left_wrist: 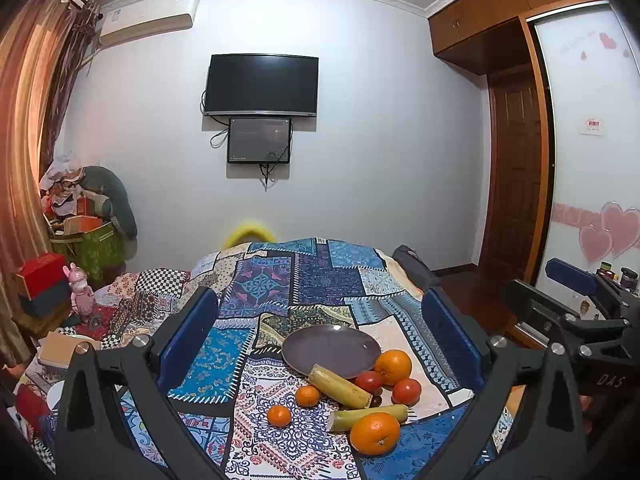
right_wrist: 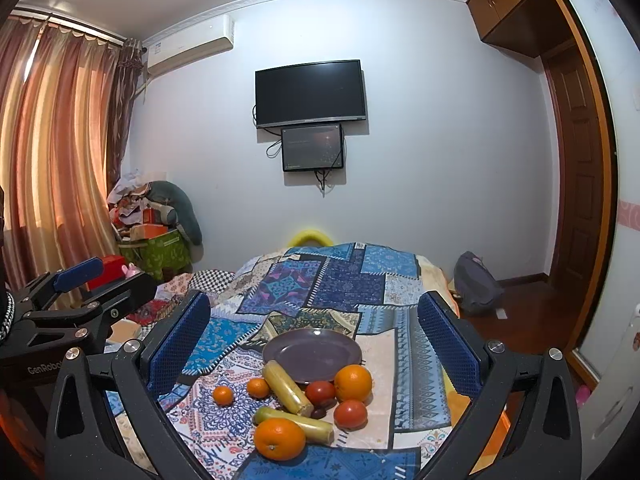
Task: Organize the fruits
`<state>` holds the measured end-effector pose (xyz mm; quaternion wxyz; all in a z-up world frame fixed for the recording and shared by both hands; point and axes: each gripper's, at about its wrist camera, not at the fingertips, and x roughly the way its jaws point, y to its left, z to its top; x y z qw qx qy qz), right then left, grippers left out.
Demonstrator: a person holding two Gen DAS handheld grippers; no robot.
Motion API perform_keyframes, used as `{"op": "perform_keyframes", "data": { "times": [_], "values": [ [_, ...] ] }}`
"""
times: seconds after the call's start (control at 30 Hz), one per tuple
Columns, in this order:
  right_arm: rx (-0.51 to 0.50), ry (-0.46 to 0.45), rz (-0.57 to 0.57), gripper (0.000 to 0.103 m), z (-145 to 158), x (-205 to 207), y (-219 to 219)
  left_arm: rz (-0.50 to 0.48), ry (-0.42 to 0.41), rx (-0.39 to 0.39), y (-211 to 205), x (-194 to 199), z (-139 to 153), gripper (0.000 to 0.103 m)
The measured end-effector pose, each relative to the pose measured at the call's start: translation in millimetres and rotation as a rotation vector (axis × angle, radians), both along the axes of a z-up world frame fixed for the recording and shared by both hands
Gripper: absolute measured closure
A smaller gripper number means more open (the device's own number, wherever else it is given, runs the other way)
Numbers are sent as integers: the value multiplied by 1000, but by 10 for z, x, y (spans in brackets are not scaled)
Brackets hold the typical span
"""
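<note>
Both grippers, left gripper [left_wrist: 320, 344] and right gripper [right_wrist: 314, 348], hover wide and empty; nothing started; next, grasp the near orange [right_wrist: 279, 439] at 6 o'clock of the plate [right_wrist: 312, 354].

the plate [left_wrist: 331, 346] lies on the bed [left_wrist: 280, 280], with the fruit gathered at its 6 o'clock side. one sugarcane piece [left_wrist: 339, 386] leans its far end onto the plate's near rim. at the plate's 4 o'clock sits an orange [left_wrist: 393, 366], touching a tomato [left_wrist: 369, 380] at its 9 o'clock. a second tomato [left_wrist: 407, 392] lies nearer. two mandarins [left_wrist: 308, 396] lie at the cane's 8 o'clock. nearest, a second cane [left_wrist: 368, 416] lies crosswise, a big orange [left_wrist: 375, 433] touching it in front.
</note>
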<state>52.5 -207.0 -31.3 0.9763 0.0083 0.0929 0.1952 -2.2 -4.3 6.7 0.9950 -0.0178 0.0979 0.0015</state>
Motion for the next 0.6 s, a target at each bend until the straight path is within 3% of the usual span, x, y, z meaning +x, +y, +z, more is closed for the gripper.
{"op": "perform_keyframes", "data": {
  "times": [0.6],
  "values": [
    [12,-6,-1,0,34,-11,-5,0,1,0,-6,-2,13,0]
  ]
}}
